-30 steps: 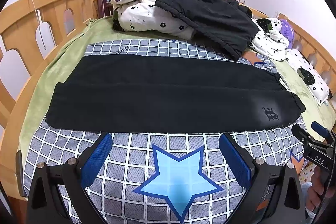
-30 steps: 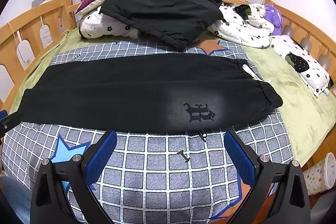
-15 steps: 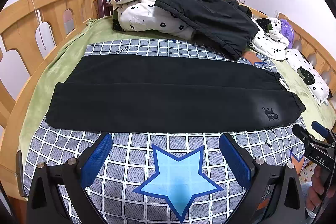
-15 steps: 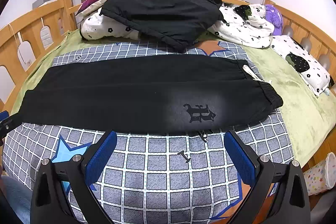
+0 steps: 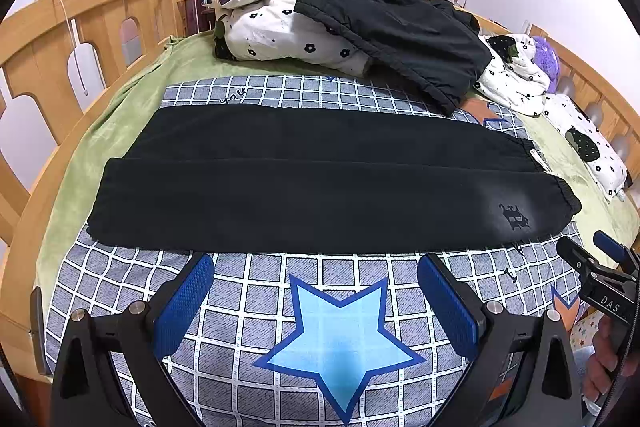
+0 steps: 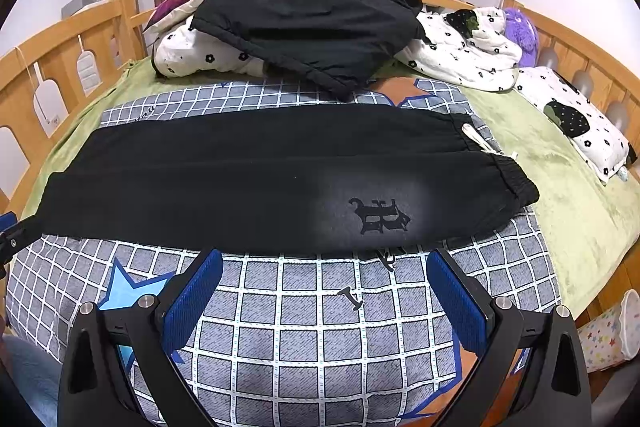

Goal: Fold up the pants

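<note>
1. While the black pants point(image 5: 320, 187) lie flat across the checked quilt point(image 5: 340, 307), one leg already laid lengthways over the other, their sheer length looks like the main hazard. If only one end is lifted for the crosswise fold, the long middle will likely sag and drag, skewing the stack.
2. Because the quilt is itself loose cloth lying under the pants, a low pinch at the near edge could catch it too and haul the bedding up with the garment.
3. Since the black jacket point(image 6: 312, 27) heaped on the floral bedding point(image 6: 192, 55) reaches down close to the far edge of the pants, a fold swung that way may snag it; dark on dark, the edges would be hard to tell apart.
4. With the left gripper point(image 5: 316, 291) spread wide and empty above the blue star point(image 5: 340, 343), and the right gripper point(image 6: 324, 287) likewise parted and holding nothing just short of the printed logo point(image 6: 380, 217), both hover clear of the cloth. A shallow bite would probably catch only the top leg and peel the layers apart.
5. At the waistband end point(image 6: 516, 183) the white drawstring point(image 6: 480, 143) trails loose and could stick out of the finished fold.
</note>
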